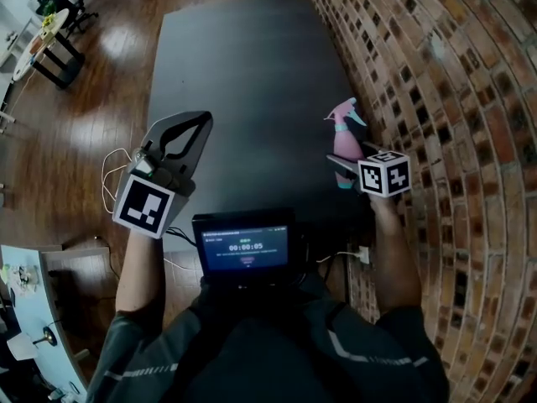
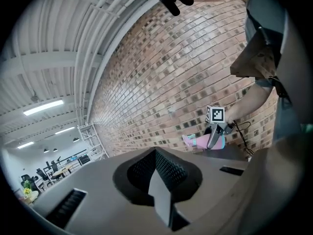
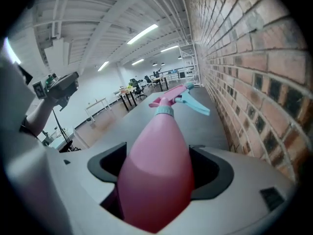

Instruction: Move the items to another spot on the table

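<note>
A pink spray bottle (image 1: 344,143) with a light blue trigger is lifted off the dark table (image 1: 252,65), near the brick wall. My right gripper (image 1: 345,171) is shut on its body, nozzle pointing away from me. In the right gripper view the bottle (image 3: 156,175) fills the space between the jaws, and my right gripper (image 3: 155,190) clamps its lower body. My left gripper (image 1: 195,133) hangs over the table's left edge, jaws together with nothing in them. The left gripper view shows its own closed jaws (image 2: 157,177) and, further off, the bottle (image 2: 199,141) in the right gripper (image 2: 214,137).
A brick wall (image 1: 453,99) runs along the table's right side. A small screen (image 1: 243,246) sits at my chest with cables (image 1: 113,170) trailing left. Wooden floor (image 1: 92,99) and black-legged desks (image 1: 54,49) lie left of the table.
</note>
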### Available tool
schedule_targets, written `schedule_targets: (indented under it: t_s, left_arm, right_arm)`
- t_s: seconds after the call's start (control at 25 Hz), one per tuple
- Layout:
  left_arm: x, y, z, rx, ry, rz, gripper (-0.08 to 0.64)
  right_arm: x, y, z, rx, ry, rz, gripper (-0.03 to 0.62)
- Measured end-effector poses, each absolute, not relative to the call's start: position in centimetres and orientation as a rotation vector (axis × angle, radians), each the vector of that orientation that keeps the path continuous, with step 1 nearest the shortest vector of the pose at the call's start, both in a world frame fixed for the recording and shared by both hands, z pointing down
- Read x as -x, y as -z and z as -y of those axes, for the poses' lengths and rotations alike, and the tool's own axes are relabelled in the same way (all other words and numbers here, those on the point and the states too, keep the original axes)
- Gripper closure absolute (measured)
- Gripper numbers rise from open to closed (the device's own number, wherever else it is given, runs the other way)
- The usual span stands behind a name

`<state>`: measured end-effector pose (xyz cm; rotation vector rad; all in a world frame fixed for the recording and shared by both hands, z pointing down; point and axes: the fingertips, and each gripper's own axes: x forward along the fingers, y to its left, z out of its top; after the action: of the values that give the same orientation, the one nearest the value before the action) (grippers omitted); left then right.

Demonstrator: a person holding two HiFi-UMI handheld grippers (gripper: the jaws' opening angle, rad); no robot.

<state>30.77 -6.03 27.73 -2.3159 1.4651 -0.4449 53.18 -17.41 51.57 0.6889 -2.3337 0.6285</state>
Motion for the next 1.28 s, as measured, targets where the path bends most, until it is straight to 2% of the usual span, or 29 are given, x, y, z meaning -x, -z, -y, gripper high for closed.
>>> schedule_targets:
  t_s: [0.68, 1.28]
  left_arm:
    - [-30.5, -25.5, 2.5, 2.219, 0.445, -1.528, 0.563]
    - [-21.3, -25.9, -8.0, 1.867, 0.588, -2.02, 0.563]
  right_arm:
    - [-50.4, -41.0, 14.1, -0.621, -0.357, 2.569, 0.184]
    - [-35.9, -37.7, 8.8, -0.031, -0.116, 2.723, 0.184]
